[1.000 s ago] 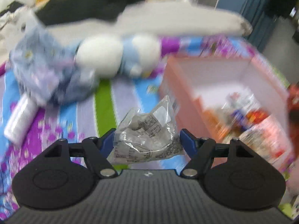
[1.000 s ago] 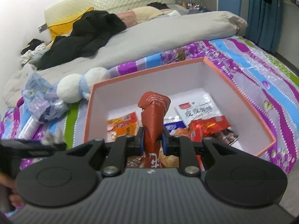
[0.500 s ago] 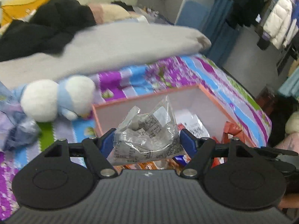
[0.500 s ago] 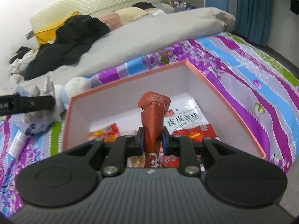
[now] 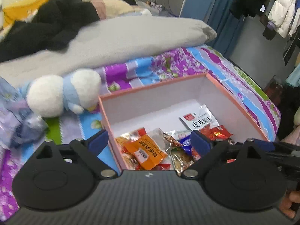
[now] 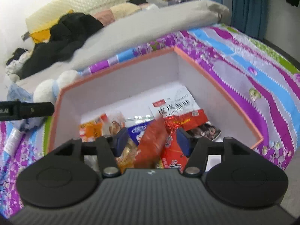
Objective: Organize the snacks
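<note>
A pink box (image 5: 153, 87) with white inner walls sits on the bed and holds several snack packets. It also shows in the right wrist view (image 6: 120, 63). My left gripper (image 5: 149, 142) is open and empty over the box's near left corner, above an orange packet (image 5: 148, 151). My right gripper (image 6: 151, 140) is open above the box. A brown-red packet (image 6: 150, 144) is blurred between its fingers, loose and dropping. A white packet with red label (image 6: 174, 104) lies at the back of the box.
A white and blue plush toy (image 5: 61, 93) lies left of the box. A crumpled bluish bag (image 5: 16, 120) is at the far left. A grey duvet (image 5: 121, 35) and black clothes (image 5: 43, 31) lie behind. The bed edge runs along the right.
Both grippers opened. The clear packet left my left gripper and is no longer between its fingers. The brown-red packet slipped from my right gripper and falls toward the box.
</note>
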The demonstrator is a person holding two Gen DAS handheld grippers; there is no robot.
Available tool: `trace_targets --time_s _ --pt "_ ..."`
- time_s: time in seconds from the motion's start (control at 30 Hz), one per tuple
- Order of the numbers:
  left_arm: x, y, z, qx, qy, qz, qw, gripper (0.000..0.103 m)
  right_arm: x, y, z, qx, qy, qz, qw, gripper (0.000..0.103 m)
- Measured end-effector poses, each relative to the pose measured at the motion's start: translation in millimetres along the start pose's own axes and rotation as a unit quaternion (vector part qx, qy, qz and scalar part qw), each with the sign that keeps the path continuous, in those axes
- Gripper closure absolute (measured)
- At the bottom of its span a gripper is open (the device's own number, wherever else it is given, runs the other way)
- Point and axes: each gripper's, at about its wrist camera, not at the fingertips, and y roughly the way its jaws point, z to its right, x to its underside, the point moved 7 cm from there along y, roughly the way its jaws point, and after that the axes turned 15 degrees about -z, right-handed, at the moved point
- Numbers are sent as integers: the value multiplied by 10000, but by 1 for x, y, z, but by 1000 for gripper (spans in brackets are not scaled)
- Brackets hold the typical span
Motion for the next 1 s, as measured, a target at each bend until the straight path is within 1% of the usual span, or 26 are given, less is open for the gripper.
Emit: trace_targets --time_s 0.1,0.17,0.23,0.37,0.47,0.57,0.63,0.8,0.9,1.0 --pt "-2 -35 -2 -244 -27 388 9989 7 -7 -30 -8 12 -84 335 9994 44" --pt "-2 -59 -1 -268 15 597 9979 7 -10 -53 -13 -35 -129 597 9981 44" --pt "1 -83 -2 -377 -23 836 9958 7 -11 -76 -19 -138 -164 850 9962 44" --pt "11 -125 4 -297 10 1193 9924 6 -8 -120 -30 -234 -218 1341 9905 44" --pt "23 -147 10 -185 73 1374 9903 6 -1 -144 -40 -276 -316 1622 9859 44" --pt "39 -167 17 -24 160 1520 9883 6 12 -160 -47 -287 -348 1791 9828 44" --pt "52 -180 19 -23 185 1637 9863 6 22 -165 -50 -284 -342 1857 9816 44" --pt "81 -198 25 -43 303 1767 9838 6 45 -172 -59 -319 -352 1919 9803 44" --pt "99 -207 27 -9 304 1793 9833 6 58 -178 -62 -344 -274 1958 9797 44" --pt "118 -211 30 -55 371 1779 9833 6 73 -178 -65 -415 -235 1918 9803 44"
